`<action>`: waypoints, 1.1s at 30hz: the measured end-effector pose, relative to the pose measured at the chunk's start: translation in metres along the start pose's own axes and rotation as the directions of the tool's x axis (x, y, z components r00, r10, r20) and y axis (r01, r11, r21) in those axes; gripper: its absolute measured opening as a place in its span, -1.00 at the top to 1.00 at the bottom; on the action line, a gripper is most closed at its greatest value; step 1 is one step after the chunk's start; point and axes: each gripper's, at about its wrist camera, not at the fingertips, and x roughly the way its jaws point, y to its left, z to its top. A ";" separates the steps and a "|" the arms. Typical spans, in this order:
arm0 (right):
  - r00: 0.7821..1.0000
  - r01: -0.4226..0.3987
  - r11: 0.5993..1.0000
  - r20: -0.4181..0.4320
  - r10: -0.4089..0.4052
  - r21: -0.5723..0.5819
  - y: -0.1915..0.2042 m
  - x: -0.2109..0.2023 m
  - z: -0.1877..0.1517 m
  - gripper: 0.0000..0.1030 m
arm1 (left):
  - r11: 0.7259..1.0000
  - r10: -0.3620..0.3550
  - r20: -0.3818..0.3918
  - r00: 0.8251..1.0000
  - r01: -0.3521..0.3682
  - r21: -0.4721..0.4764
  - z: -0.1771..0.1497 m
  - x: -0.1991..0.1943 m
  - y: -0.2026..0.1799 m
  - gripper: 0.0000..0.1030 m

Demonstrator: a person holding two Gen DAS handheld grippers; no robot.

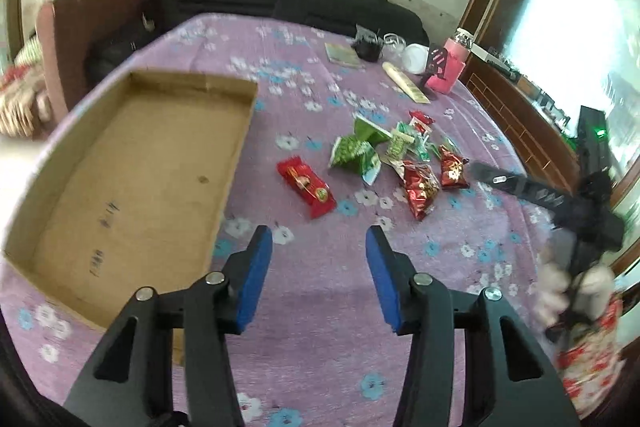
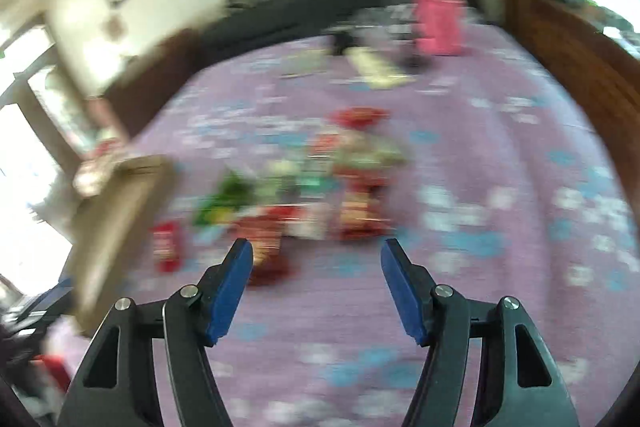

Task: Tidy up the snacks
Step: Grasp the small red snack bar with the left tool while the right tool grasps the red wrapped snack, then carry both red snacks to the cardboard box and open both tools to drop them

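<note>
Left wrist view: the left gripper (image 1: 319,241) hangs spread and empty over the bed (image 1: 304,99), snack packets (image 1: 384,159) ahead, cardboard box (image 1: 132,183) at its left edge. Right gripper (image 2: 317,255), blurred, also spread.

Right hand-held gripper (image 2: 317,255) agape; blurred snack packets (image 2: 312,187) beyond

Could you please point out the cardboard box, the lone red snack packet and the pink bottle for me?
cardboard box (image 1: 132,163): left wrist view, bare inner floor.
red snack packet (image 1: 306,185): left wrist view, wrapper middle.
pink bottle (image 1: 448,67): left wrist view, pink body.
</note>
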 end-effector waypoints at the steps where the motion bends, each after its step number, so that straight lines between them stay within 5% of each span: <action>1: 1.000 -0.009 1.000 -0.015 0.009 -0.020 0.009 0.012 0.000 -0.27 | 1.000 -0.009 -0.002 1.000 0.009 -0.004 -0.001 0.000 0.002 0.02; 9: 0.997 0.024 0.997 -0.071 -0.029 -0.072 0.032 0.071 -0.015 -0.11 | 0.999 0.013 -0.080 0.997 -0.010 0.032 0.021 0.047 -0.010 0.02; 11: 0.996 0.022 0.998 -0.080 -0.027 -0.067 0.028 0.073 -0.012 0.28 | 0.999 0.019 -0.095 0.995 -0.015 0.035 0.027 0.060 -0.011 0.02; 13: 0.997 -0.015 1.000 -0.078 0.013 -0.023 0.021 0.075 -0.012 0.37 | 0.998 0.052 -0.104 0.993 -0.047 0.050 0.034 0.074 -0.013 0.02; 19: 0.999 -0.020 1.000 -0.027 0.019 -0.012 0.019 0.063 -0.015 0.40 | 0.985 0.153 -0.146 0.977 -0.139 0.106 0.041 0.110 -0.014 0.02; 21: 1.000 -0.023 1.000 -0.019 0.023 -0.012 0.019 0.062 -0.015 0.40 | 0.980 0.181 -0.165 0.970 -0.163 0.114 0.039 0.119 -0.013 0.15; 23: 0.999 -0.031 0.999 -0.011 0.031 -0.008 0.018 0.059 -0.015 0.40 | 0.972 0.208 -0.148 0.967 -0.187 0.144 0.036 0.120 -0.016 0.58; 33: 0.998 -0.007 1.000 0.066 0.007 -0.005 0.015 0.043 -0.014 0.41 | 0.995 0.076 -0.059 0.995 -0.071 0.071 0.032 0.060 -0.021 0.60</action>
